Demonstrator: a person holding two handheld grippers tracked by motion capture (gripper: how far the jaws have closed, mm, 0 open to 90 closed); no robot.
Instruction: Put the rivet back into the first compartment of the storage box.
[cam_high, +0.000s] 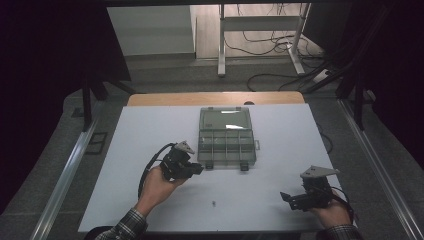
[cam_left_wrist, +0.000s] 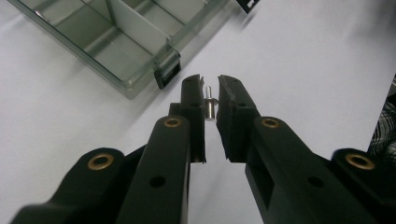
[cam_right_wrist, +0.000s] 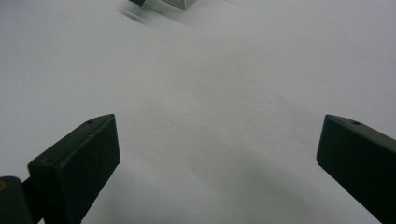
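Left gripper (cam_left_wrist: 211, 88) pinches a small silver metal pin (cam_left_wrist: 209, 105) beside the clear plastic compartment box (cam_high: 226, 136) mid-tabletop, right gripper (cam_right_wrist: 217, 149) spread empty near the front right corner; the thin, shallowly held pin might slip.

A white-topped table (cam_high: 150, 150) stands on grey floor (cam_high: 165, 75), cables (cam_high: 270, 42) trailing behind.

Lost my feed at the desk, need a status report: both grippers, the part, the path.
Left gripper shut on small metal pin, near clear compartment box. Right gripper open, nothing between fingers. Second small part on table, off the path.
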